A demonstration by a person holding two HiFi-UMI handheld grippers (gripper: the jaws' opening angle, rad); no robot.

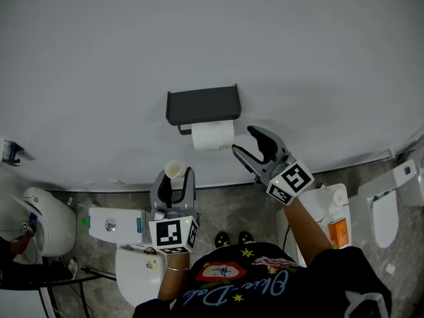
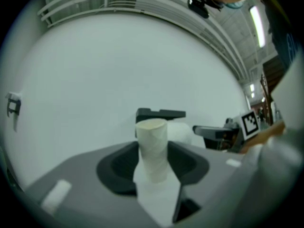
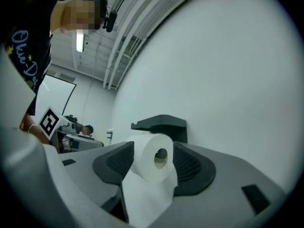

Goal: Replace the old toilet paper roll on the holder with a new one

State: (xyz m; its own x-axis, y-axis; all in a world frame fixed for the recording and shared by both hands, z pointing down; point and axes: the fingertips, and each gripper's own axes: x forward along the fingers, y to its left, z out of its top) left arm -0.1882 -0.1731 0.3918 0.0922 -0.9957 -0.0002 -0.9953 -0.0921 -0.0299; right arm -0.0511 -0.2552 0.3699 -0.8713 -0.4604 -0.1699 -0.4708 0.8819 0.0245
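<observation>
Pinching cardboard tube (image 1: 173, 169), left tool (image 1: 177, 183); right tool (image 1: 243, 140) gapes.

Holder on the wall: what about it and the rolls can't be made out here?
- Rod of the holder: in the head view and the right gripper view it is mostly hidden inside the roll, so whether the roll sits fully on cannot be told.
- The roll in the left gripper view: mostly behind the tube.
- Print on the orange box: too small in the head view.

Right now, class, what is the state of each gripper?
Left gripper: closed on an empty cardboard tube.
Right gripper: open, gripping nothing; the full toilet paper roll hangs on the holder.
</observation>
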